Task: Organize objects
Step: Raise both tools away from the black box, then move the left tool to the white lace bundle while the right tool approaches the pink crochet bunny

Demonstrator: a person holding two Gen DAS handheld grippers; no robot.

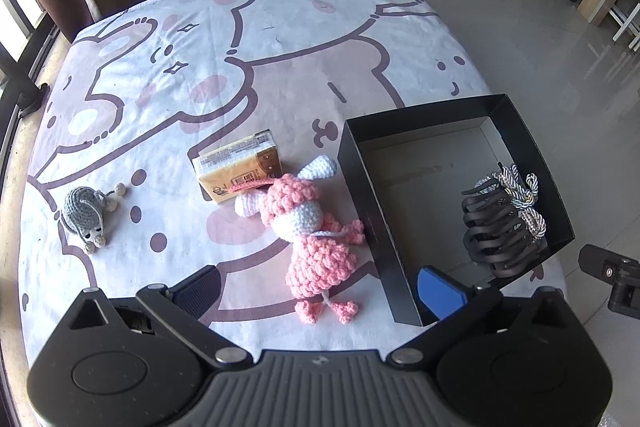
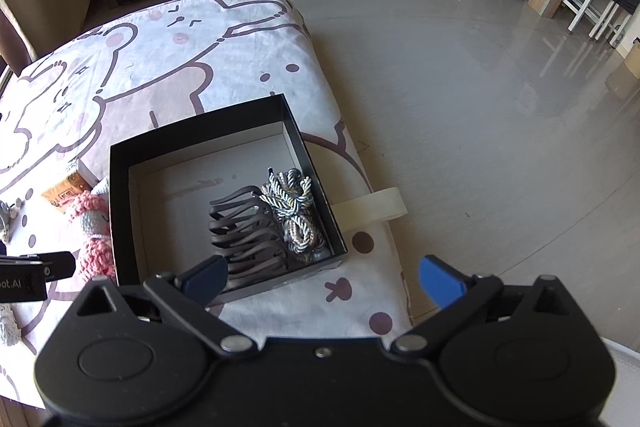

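Jaws on both left gripper [image 1: 320, 291] & right gripper [image 2: 322, 277] released, empty; I'd drop left over pink doll [image 1: 308, 227], frame center beside black box [image 1: 360, 195], pinch its midsection, not legs.

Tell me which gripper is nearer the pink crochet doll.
Left. The left gripper hangs open right over the pink crochet doll, its fingers either side of the doll's legs. The right gripper is open over the black box, with the doll beyond the box's left wall.
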